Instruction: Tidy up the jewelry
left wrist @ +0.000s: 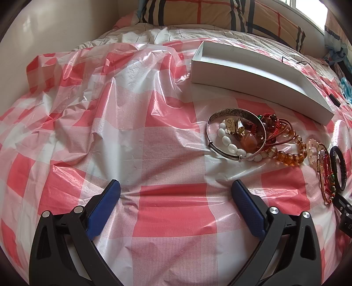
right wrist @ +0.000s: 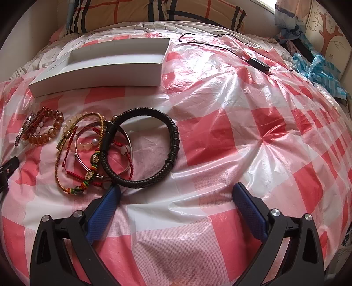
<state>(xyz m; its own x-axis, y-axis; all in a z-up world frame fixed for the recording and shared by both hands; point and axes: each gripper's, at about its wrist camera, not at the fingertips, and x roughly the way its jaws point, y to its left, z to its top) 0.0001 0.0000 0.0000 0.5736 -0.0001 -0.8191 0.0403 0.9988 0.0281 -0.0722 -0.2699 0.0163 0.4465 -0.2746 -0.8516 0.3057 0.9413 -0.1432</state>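
A pile of jewelry lies on a red-and-white checked plastic sheet. In the left wrist view a silver bangle (left wrist: 236, 134) rings white beads and an orange stone, with an amber bead bracelet (left wrist: 290, 154) to its right. In the right wrist view a black braided bracelet (right wrist: 143, 149) lies beside thin cord bracelets (right wrist: 88, 154) and the amber bead bracelet (right wrist: 44, 129). An open white box (left wrist: 259, 74) sits behind the pile; it also shows in the right wrist view (right wrist: 99, 72). My left gripper (left wrist: 176, 189) is open and empty, short of the bangle. My right gripper (right wrist: 176, 191) is open and empty, just in front of the black bracelet.
A plaid pillow (left wrist: 220, 13) lies at the back of the bed. A black cable with a small adapter (right wrist: 258, 62) lies right of the box. Blue crumpled plastic (right wrist: 319, 70) sits at the far right. The sheet (left wrist: 88, 99) is wrinkled on the left.
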